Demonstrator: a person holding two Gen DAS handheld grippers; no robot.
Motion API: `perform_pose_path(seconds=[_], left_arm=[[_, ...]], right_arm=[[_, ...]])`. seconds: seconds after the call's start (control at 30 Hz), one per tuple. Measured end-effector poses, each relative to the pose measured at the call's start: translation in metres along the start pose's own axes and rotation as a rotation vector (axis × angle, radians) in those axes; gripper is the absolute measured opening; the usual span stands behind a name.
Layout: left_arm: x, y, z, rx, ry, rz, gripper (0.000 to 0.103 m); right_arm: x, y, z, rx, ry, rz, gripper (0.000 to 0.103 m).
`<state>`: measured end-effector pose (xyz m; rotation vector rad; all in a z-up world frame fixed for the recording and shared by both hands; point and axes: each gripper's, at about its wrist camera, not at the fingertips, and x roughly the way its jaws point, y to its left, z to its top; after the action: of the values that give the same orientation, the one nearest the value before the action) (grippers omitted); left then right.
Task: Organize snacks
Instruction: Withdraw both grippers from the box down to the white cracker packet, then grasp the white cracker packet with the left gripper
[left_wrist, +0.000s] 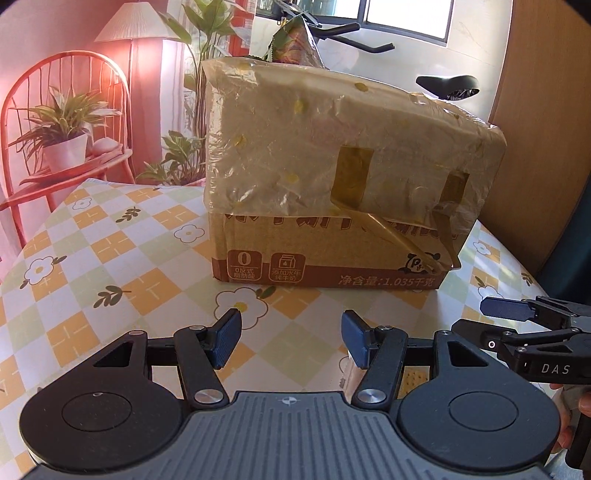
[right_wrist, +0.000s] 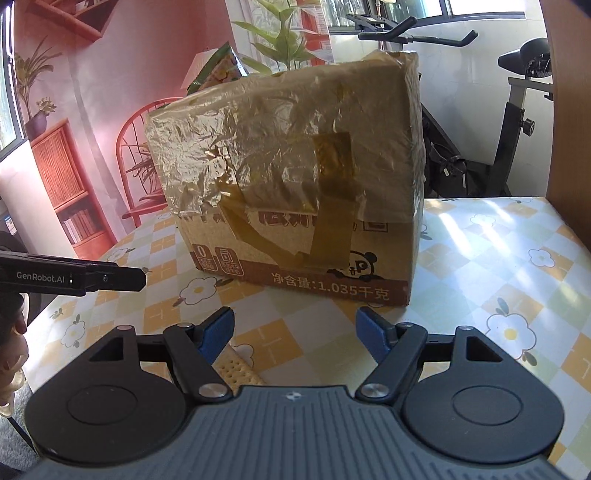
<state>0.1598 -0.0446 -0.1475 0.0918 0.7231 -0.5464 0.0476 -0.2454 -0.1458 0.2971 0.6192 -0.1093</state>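
Note:
A cardboard box (left_wrist: 332, 254) (right_wrist: 295, 266), its upper part wrapped in crinkled plastic and brown tape, stands on the flowered checked tablecloth (left_wrist: 110, 258) (right_wrist: 498, 266). A green snack bag (left_wrist: 295, 40) (right_wrist: 221, 70) sticks up out of its top. My left gripper (left_wrist: 291, 338) is open in front of the box, low over the cloth, with nothing between its blue pads. My right gripper (right_wrist: 295, 332) is open too and holds nothing. Each shows in the other's view: the right gripper (left_wrist: 470, 316) at the right edge, the left gripper (right_wrist: 142, 277) at the left. A yellow cracker pack (left_wrist: 413, 380) (right_wrist: 236, 369) lies on the cloth between and below them.
An exercise bike (right_wrist: 517, 129) stands behind the table on the right. A wooden panel (left_wrist: 546, 110) rises at the far right. A printed backdrop with a red chair (left_wrist: 66, 129) and plants lies beyond the table's left edge. A hand (right_wrist: 14, 332) holds the left gripper.

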Motion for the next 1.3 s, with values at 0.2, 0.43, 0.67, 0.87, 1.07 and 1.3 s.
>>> perform_pose_path(seconds=[0.2, 0.43, 0.67, 0.87, 1.07, 1.3], left_arm=[[0.008, -0.006, -0.009, 0.015, 0.021, -0.008, 0.062], [0.011, -0.009, -0.012, 0.020, 0.033, -0.019, 0.062], [0.015, -0.011, -0.016, 0.020, 0.053, -0.032, 0.062], [0.018, -0.013, -0.020, 0.017, 0.077, -0.052, 0.062], [0.025, -0.016, -0.024, 0.011, 0.105, -0.085, 0.062], [0.044, -0.024, -0.028, 0.015, 0.140, -0.112, 0.062]], right_arm=[[0.007, -0.004, -0.013, 0.005, 0.058, -0.003, 0.075], [0.012, -0.003, -0.020, -0.004, 0.089, 0.007, 0.075], [0.013, 0.007, -0.027, -0.064, 0.105, 0.012, 0.075], [0.011, 0.009, -0.034, -0.065, 0.114, 0.025, 0.075], [0.015, 0.012, -0.040, -0.073, 0.149, 0.049, 0.075], [0.025, 0.029, -0.043, -0.150, 0.213, 0.071, 0.073]])
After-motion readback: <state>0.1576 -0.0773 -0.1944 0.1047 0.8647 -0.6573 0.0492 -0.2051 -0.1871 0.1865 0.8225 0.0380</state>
